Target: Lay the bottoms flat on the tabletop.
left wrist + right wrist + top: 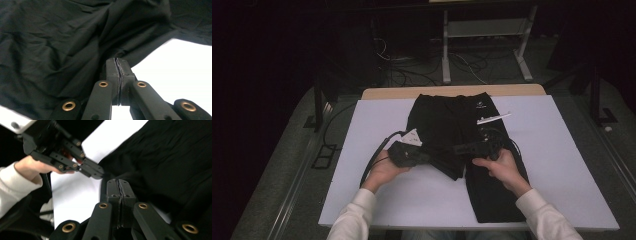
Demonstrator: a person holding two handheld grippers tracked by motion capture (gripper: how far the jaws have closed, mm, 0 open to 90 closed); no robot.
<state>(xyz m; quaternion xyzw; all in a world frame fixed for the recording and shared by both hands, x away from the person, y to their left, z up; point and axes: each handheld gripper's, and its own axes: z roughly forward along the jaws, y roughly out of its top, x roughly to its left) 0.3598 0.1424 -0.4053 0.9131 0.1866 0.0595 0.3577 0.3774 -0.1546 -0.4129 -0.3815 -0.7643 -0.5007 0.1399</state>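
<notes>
pinching the black shorts (pixel 447 125), both left gripper (pixel 117 65) and right gripper (pixel 118 185) clamp fabric; high view adds a white label (pixel 493 118).

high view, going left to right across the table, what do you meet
left hand → left gripper → black trousers → right gripper → right hand → bare white table

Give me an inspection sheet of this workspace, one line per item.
Surface: white table top, bare at both sides.
Job's things: black shorts spread flat, one leg hem lifted.
Clutter: small white strip on the shorts.
Grippers: left gripper and right gripper both shut on the hem, close together.
Cables: gripper cable trails left; floor cables behind.
Surroundings: dark room, metal frame beyond.
</notes>
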